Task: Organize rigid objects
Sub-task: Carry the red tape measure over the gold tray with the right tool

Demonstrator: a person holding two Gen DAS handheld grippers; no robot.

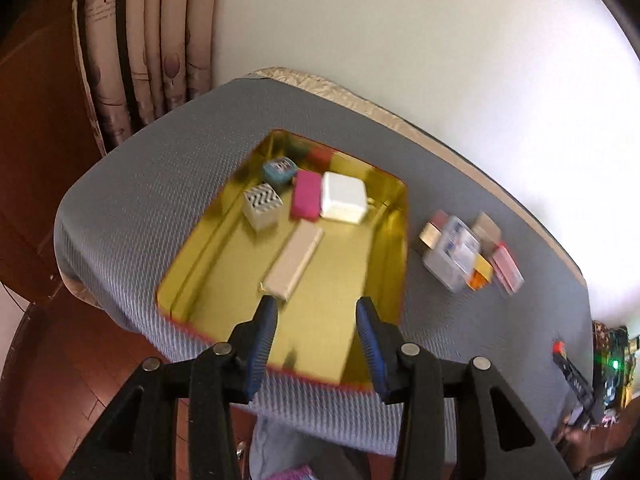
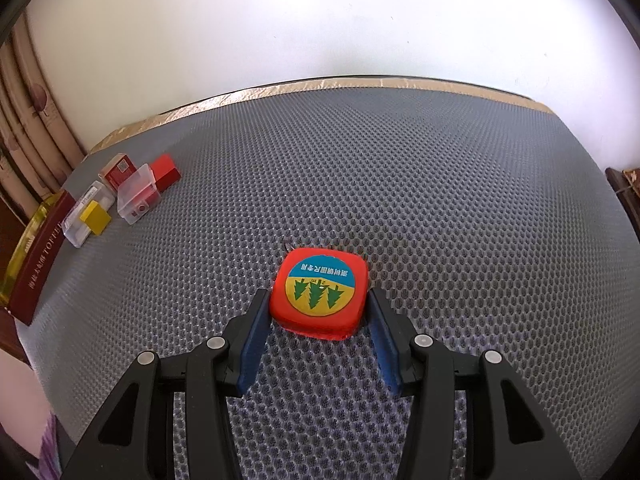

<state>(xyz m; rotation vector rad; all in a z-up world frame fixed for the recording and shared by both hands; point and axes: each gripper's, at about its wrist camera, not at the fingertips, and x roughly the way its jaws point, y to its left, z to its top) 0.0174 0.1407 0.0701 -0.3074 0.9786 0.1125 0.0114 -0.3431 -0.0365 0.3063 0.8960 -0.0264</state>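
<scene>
A gold tin tray (image 1: 396, 248) lies on the grey mat in the left wrist view. In it are a zigzag-patterned box (image 1: 262, 204), a blue tape measure (image 1: 278, 170), a magenta case (image 1: 306, 196), a white box (image 1: 344, 196) and a long beige box (image 1: 294, 262). My left gripper (image 1: 316, 302) hangs open over the tray's near end with nothing between its fingers; the beige box ends just past its left fingertip. In the right wrist view a red tape measure (image 2: 320, 292) with a tree label rests on the mat, and my right gripper (image 2: 318, 296) is shut on its two sides.
Small boxes (image 1: 460, 252) cluster right of the tray. The right wrist view shows them at far left: clear plastic cases (image 2: 138, 196), a red block (image 2: 166, 172), a yellow block (image 2: 96, 218), and the tin's dark red side (image 2: 40, 256). A dark remote (image 1: 572, 376) lies near the table's right edge.
</scene>
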